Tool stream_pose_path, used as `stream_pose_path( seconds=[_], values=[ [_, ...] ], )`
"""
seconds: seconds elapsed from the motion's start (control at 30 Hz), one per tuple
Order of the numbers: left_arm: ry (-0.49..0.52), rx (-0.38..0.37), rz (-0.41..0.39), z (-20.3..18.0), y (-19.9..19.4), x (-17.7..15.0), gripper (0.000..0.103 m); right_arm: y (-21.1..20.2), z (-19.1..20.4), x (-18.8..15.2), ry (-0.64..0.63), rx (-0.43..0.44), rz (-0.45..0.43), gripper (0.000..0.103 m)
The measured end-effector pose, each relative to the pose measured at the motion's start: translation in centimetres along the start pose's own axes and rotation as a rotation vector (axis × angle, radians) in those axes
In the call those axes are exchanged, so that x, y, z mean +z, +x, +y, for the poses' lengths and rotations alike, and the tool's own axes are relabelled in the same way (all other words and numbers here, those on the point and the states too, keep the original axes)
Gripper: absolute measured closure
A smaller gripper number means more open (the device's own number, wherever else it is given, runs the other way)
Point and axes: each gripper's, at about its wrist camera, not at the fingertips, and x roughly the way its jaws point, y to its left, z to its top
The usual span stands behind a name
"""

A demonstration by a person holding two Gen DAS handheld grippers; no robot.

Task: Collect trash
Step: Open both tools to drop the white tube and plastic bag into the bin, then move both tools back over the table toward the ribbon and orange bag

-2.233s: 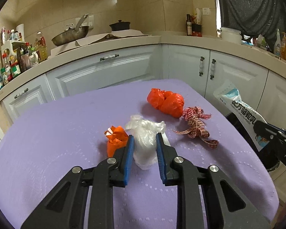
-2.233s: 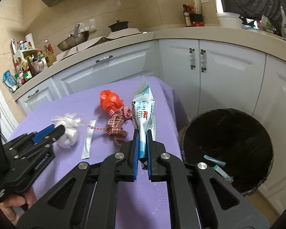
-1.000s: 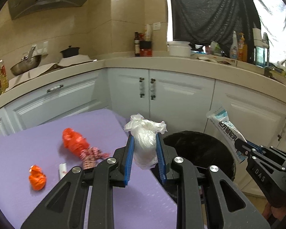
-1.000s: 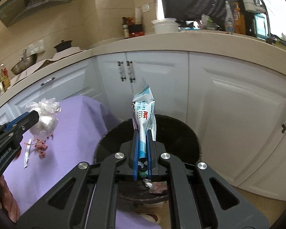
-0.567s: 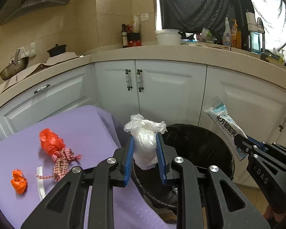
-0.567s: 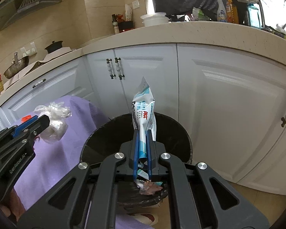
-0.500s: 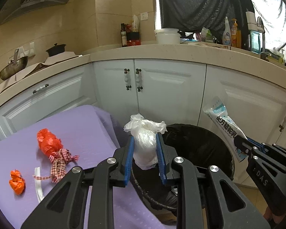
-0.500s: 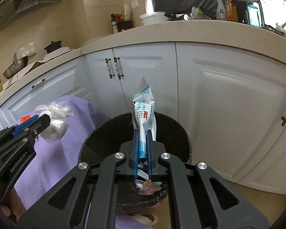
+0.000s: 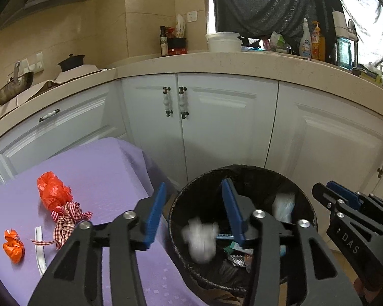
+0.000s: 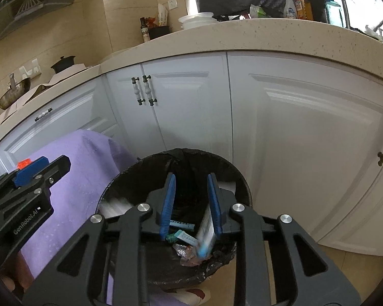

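Note:
Both grippers hang open over the black-lined trash bin (image 9: 306,204) (image 10: 130,176). My left gripper (image 9: 195,213) is empty; the clear plastic bag (image 9: 200,242) shows blurred below it, falling inside the bin. My right gripper (image 10: 190,204) is empty; the white-and-blue packet (image 10: 206,234) shows blurred just under its right finger, dropping into the bin. On the purple table (image 9: 102,178) lie a red plastic bag (image 9: 52,191), a red checked ribbon (image 9: 66,219), a small orange wad (image 9: 12,244) and a white strip (image 9: 39,250).
White kitchen cabinets (image 9: 224,127) curve closely behind the bin under a beige counter (image 9: 242,63) with bottles and bowls. The bin stands on the floor at the table's right edge and holds several wrappers (image 10: 183,237).
Both grippers have opened over the bin. The clear bag has left the left gripper and the packet has left the right gripper; both are falling into the bin.

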Motion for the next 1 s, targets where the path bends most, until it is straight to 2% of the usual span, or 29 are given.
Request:
stream_pose_path(
  seconds=[0.17,0.3,0.57,0.83,1.0],
  values=[
    [-0.009,0.003,-0.002,0.4,-0.4,0.0,0.049,-0.1,0.2,0.1,-0.005,0.001,0.0,0.076],
    [-0.021,0.009,-0.001,1.1,-0.9,-0.2,0.048,-0.4,0.4,0.1,-0.004,-0.002,-0.007,0.067],
    [-0.055,0.051,0.009,3.9,-2.6,-0.9,0.047,-0.9,2.8,0.0,-0.014,0.051,0.0,0.066],
    [-0.112,0.154,0.027,9.3,-4.8,-2.5,0.045,-1.5,8.8,-0.5,-0.082,0.168,0.025,0.065],
    [-0.165,0.249,0.045,13.8,-6.0,-3.9,0.044,-1.9,12.8,-1.0,-0.127,0.244,0.045,0.064]
  ],
)
